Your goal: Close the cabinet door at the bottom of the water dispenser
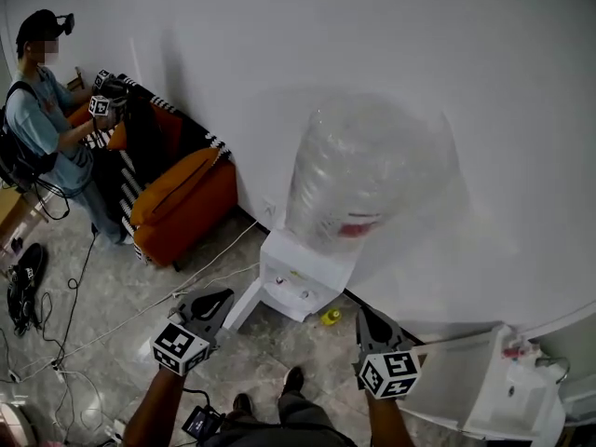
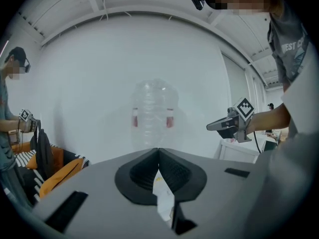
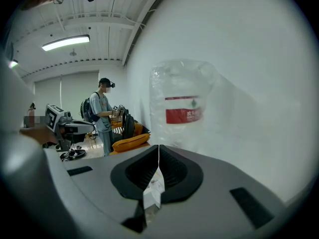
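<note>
Just short of the white water dispenser (image 1: pixel 300 285), left gripper (image 1: pixel 220 300) clenched on nothing, right gripper (image 1: pixel 366 318) likewise closed, empty.

My right tongs (image 3: pixel 158 152) are pressed together, the pads meeting in a thin seam with nothing between them. Straight past the tips stands a clear bottle (image 3: pixel 183 98) with a red label (image 3: pixel 183 115), close against the white wall (image 3: pixel 249 54). At the left my left tongs (image 3: pixel 91 126) jut in, with their marker cube (image 3: pixel 54 114) on top. Beyond them a person (image 3: pixel 102 114) with a backpack and headset stands beside an orange cushion (image 3: pixel 130 142). A strip lamp (image 3: pixel 66 43) glows on the ceiling.
</note>
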`<move>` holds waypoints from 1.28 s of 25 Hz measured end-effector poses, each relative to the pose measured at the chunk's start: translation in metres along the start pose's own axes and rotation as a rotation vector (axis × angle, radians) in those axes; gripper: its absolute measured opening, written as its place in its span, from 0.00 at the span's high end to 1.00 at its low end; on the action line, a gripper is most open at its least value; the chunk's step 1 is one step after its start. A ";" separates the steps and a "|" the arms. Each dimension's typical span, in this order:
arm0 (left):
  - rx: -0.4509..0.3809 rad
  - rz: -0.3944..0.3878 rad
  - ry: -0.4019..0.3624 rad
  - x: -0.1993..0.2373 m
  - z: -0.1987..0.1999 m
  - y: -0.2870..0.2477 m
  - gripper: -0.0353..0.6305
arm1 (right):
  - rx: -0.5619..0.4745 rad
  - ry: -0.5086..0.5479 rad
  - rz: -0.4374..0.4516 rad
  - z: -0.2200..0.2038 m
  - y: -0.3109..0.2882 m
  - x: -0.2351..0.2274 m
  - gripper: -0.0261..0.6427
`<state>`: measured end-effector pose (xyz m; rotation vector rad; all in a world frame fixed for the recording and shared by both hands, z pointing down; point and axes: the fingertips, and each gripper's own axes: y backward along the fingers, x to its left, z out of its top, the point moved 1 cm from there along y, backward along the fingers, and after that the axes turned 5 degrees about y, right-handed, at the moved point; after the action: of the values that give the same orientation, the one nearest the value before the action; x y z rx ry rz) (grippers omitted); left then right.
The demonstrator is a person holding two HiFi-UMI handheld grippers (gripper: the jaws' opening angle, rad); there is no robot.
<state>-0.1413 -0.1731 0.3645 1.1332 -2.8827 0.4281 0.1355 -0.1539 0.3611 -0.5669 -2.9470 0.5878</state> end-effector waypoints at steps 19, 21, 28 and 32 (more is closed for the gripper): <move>0.219 0.008 0.110 0.046 -0.149 -0.063 0.92 | 0.144 -0.087 -0.027 -0.118 -0.075 -0.025 0.92; 0.244 0.002 0.114 0.049 -0.170 -0.070 0.92 | 0.155 -0.098 -0.032 -0.135 -0.082 -0.027 0.92; 0.303 0.005 0.140 0.069 -0.238 -0.089 0.92 | 0.185 -0.125 -0.059 -0.188 -0.110 -0.028 0.92; 0.360 0.022 0.171 0.081 -0.286 -0.093 0.92 | 0.216 -0.112 -0.071 -0.218 -0.124 -0.023 0.92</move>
<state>-0.1635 -0.2186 0.6721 1.0397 -2.7384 1.0236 0.1478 -0.1914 0.6103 -0.4181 -2.9369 0.9428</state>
